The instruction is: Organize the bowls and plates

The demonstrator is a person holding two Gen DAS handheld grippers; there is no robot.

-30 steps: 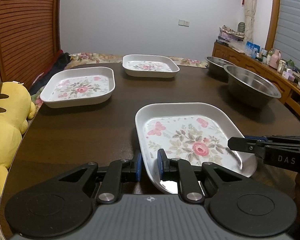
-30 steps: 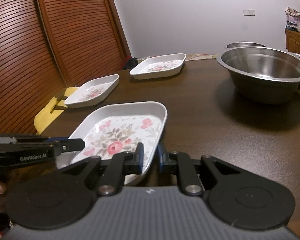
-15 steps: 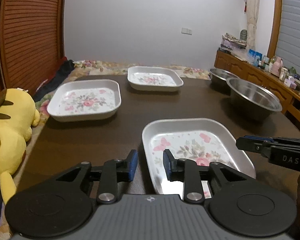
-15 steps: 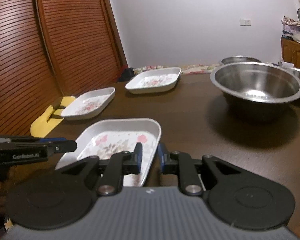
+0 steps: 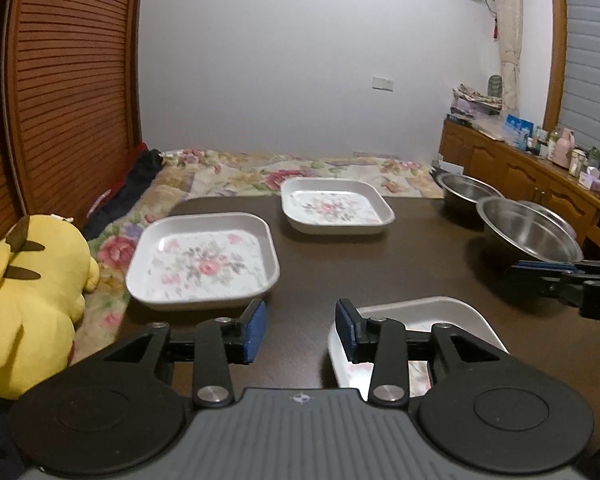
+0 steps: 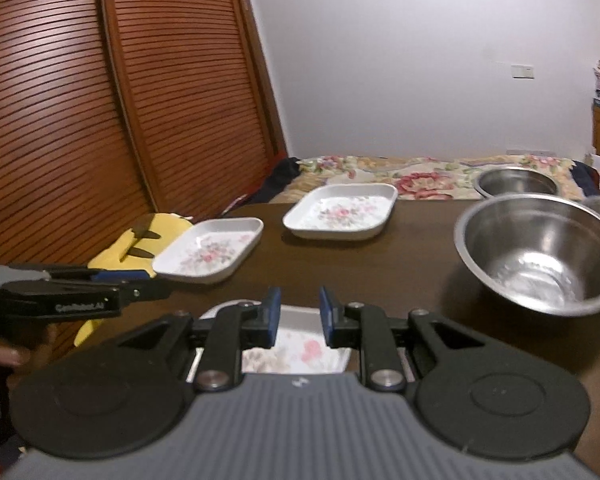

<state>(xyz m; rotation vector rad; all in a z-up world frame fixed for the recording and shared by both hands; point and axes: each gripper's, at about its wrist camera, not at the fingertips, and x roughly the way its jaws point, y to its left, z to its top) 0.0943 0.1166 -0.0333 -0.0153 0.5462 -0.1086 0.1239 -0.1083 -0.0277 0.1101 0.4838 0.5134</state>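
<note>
Three white square floral plates lie on the dark table (image 5: 360, 256). The nearest plate (image 5: 440, 314) sits low, partly under my left gripper's right finger, and shows behind the right gripper as plate (image 6: 300, 350). A second plate (image 5: 202, 260) lies to the left and a third plate (image 5: 336, 206) stands at the back. My left gripper (image 5: 300, 332) is wide open, holding nothing. My right gripper (image 6: 299, 316) is open above the near plate's rim, gripping nothing. A large steel bowl (image 6: 540, 256) stands to the right, with a smaller steel bowl (image 6: 516, 182) behind it.
A yellow plush toy (image 5: 28, 280) leans at the table's left edge. A floral blanket (image 5: 280, 172) lies beyond the far edge. A wooden sideboard (image 5: 540, 168) with bottles runs along the right. Slatted wooden doors (image 6: 100, 120) stand on the left.
Both grippers have let go of the near plate's rim, opened and drawn back and up. The left one has opened widest. The plate stays on the table.
</note>
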